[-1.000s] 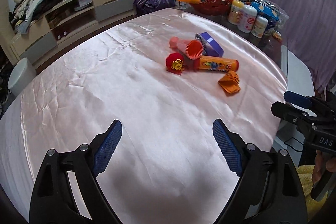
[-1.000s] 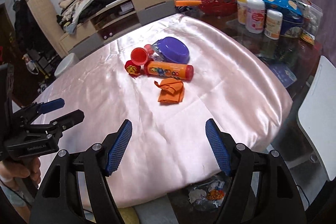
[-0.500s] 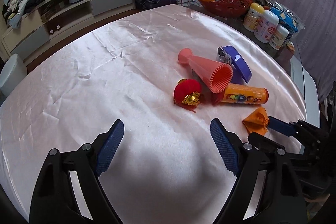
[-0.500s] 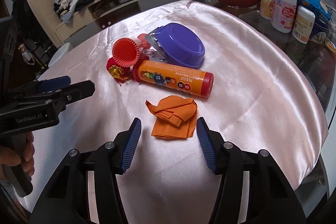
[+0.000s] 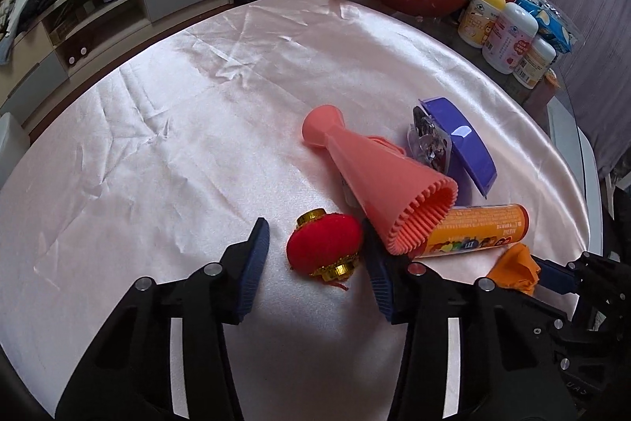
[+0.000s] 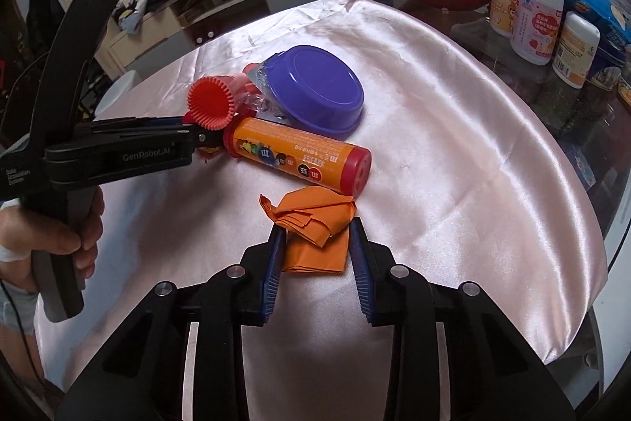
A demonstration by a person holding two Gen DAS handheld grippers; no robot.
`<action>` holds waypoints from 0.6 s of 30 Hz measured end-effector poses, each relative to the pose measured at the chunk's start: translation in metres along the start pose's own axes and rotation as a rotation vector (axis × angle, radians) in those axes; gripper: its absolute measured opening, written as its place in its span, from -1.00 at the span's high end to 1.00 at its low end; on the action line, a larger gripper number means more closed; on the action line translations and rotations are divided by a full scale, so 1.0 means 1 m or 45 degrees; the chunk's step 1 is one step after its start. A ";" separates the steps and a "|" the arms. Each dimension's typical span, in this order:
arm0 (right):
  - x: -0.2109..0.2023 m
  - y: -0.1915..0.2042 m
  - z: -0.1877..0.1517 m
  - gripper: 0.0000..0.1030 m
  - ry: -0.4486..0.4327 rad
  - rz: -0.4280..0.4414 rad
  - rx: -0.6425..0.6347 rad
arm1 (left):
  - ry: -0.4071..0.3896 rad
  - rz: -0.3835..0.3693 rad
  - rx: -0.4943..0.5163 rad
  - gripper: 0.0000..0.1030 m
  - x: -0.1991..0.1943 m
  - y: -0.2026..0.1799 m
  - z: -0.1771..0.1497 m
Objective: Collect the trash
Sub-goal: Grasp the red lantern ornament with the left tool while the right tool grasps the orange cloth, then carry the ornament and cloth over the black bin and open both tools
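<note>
A small cluster of litter is seen on the pink satin cloth of the worktop. A red fuzzy lantern ornament with gold caps is laid on its side, between the fingers of the left tool. A pink ribbed cone is tipped over beside it, its open mouth resting against an orange candy tube with red ends, which is laid flat. Behind these, a purple bowl is turned upside down, with a crumpled foil wrapper tucked against it. A crumpled orange paper is spread nearest, between the fingers of the right tool.
</note>
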State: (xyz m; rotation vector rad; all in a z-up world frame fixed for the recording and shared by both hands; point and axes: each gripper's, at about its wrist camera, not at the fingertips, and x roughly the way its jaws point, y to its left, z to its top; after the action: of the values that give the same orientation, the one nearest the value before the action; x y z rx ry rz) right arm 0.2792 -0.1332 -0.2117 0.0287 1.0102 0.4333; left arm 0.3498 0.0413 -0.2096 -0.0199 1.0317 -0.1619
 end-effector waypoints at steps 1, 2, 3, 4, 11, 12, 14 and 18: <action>-0.001 -0.002 0.000 0.36 0.010 -0.003 0.007 | 0.008 0.003 0.005 0.27 0.000 -0.001 0.001; -0.002 -0.003 -0.001 0.37 0.021 -0.007 0.013 | 0.013 0.002 0.010 0.29 0.000 -0.002 0.001; -0.002 -0.004 -0.002 0.38 0.025 -0.010 0.012 | 0.013 -0.003 0.014 0.36 0.000 -0.002 0.000; -0.002 -0.003 -0.003 0.38 0.018 -0.015 0.000 | 0.009 -0.001 0.017 0.36 -0.001 -0.003 -0.002; -0.003 -0.002 -0.008 0.42 -0.055 -0.036 -0.014 | -0.037 0.006 -0.008 0.37 -0.012 -0.005 -0.020; -0.006 -0.001 -0.011 0.42 -0.050 -0.045 -0.011 | -0.036 0.011 -0.001 0.37 -0.016 -0.007 -0.026; -0.015 0.004 -0.020 0.42 -0.045 -0.055 -0.016 | -0.037 0.013 0.001 0.37 -0.030 -0.010 -0.042; -0.051 0.013 -0.048 0.43 -0.068 -0.085 -0.014 | -0.068 -0.011 -0.002 0.37 -0.071 -0.020 -0.073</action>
State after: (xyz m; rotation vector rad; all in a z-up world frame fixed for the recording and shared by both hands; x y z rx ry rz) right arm 0.2123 -0.1488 -0.1927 -0.0034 0.9537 0.3755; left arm 0.2487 0.0363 -0.1845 -0.0297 0.9782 -0.1677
